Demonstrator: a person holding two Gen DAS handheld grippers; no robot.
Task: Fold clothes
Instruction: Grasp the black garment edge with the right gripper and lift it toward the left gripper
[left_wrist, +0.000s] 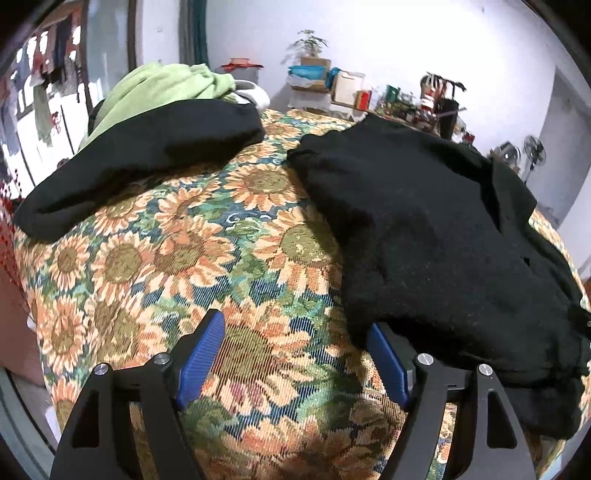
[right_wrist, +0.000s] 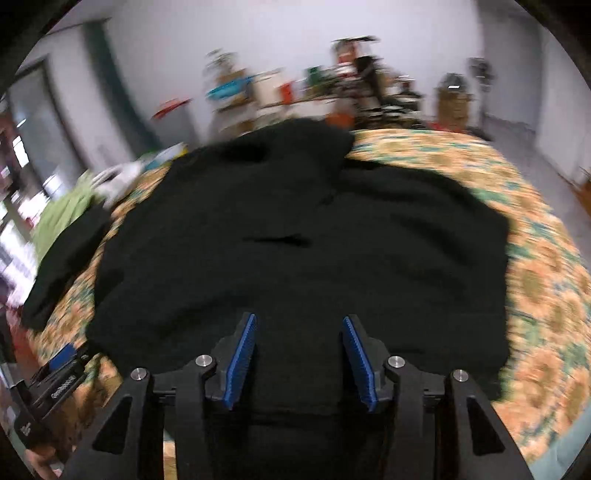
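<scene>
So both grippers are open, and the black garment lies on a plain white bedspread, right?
Not quite. Both the left gripper and right gripper are open, but the black garment lies on a sunflower-patterned bedspread, not a plain white one. The left wrist view shows it clearly.

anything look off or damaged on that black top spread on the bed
Possibly. The black garment lies rumpled rather than flat on the sunflower bedspread, and a small pale spot near its right side may be a hole, though it could be lint. The right wrist view is too blurred to confirm. Both grippers are open, holding nothing.
</scene>
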